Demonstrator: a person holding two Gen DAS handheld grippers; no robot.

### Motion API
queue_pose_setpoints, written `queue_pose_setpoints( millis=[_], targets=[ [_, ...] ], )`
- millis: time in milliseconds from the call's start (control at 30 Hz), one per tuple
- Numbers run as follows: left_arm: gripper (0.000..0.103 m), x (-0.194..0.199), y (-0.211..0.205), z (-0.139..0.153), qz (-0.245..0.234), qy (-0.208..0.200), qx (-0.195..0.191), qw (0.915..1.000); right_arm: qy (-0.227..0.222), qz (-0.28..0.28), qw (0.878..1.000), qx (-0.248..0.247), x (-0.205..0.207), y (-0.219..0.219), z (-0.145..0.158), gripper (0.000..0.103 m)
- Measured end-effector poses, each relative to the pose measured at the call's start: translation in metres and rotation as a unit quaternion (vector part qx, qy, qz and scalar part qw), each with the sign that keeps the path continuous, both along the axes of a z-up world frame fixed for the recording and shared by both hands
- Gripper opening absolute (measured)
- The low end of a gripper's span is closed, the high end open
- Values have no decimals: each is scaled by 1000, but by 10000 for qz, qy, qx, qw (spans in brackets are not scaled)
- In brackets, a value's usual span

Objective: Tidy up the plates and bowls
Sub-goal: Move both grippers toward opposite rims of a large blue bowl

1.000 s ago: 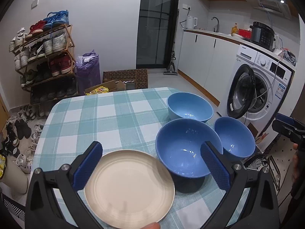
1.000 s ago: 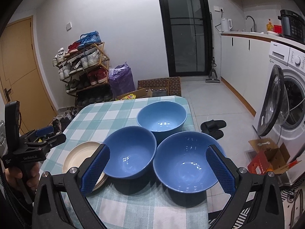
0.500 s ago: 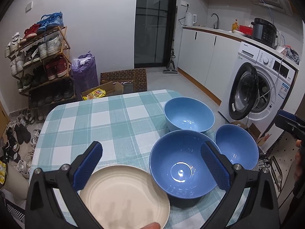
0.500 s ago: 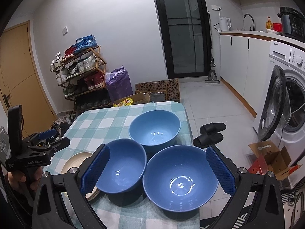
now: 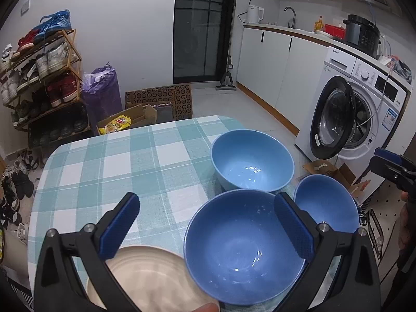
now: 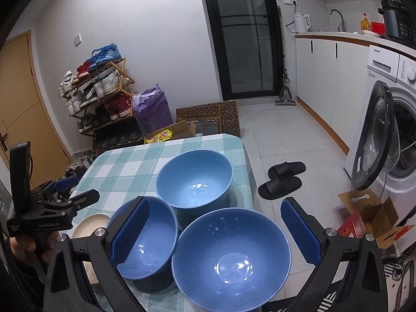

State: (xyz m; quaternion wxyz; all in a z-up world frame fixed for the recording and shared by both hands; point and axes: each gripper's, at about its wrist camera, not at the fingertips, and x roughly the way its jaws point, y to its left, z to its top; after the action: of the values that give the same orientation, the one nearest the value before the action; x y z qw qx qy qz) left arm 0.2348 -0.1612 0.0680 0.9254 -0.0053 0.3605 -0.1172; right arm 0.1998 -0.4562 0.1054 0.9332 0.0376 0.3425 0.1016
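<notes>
Left claw (image 5: 205, 227): wide, empty, over middle bowl (image 5: 241, 252) at 6.
Right claw (image 6: 215, 230): wide, empty.
Tip: centre on 1 rim (image 6: 231, 213) b4 closing; plate (image 5: 148, 273) @ 7.

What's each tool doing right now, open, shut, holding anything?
Left tool: open, holding nothing, above the table.
Right tool: open, holding nothing, above the blue bowls.

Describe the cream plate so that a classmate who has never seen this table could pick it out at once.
Start at the checked table and find the three blue bowls clustered on its washing-machine side. The plate lies beside the middle bowl, at the near edge under the left gripper. It is the only flat, cream-coloured dish; all its neighbours are deep and blue.
</notes>
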Motion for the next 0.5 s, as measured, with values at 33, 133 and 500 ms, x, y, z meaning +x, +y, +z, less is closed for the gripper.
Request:
queue_pose_setpoints(
  millis=[33,133,500],
  targets=[
    [103,3,-1,-1,-6,21,-16,10000,24,-20,10000,-5,5,-1,-2,102],
    [103,14,-4,-5,-10,83,-32,10000,110,-69,9999,-38,16,-5,-8,102],
    [103,46,-10,-18,-66,277,20,9996,355,-148,9992,-110,50,-8,-27,102]
  ],
)
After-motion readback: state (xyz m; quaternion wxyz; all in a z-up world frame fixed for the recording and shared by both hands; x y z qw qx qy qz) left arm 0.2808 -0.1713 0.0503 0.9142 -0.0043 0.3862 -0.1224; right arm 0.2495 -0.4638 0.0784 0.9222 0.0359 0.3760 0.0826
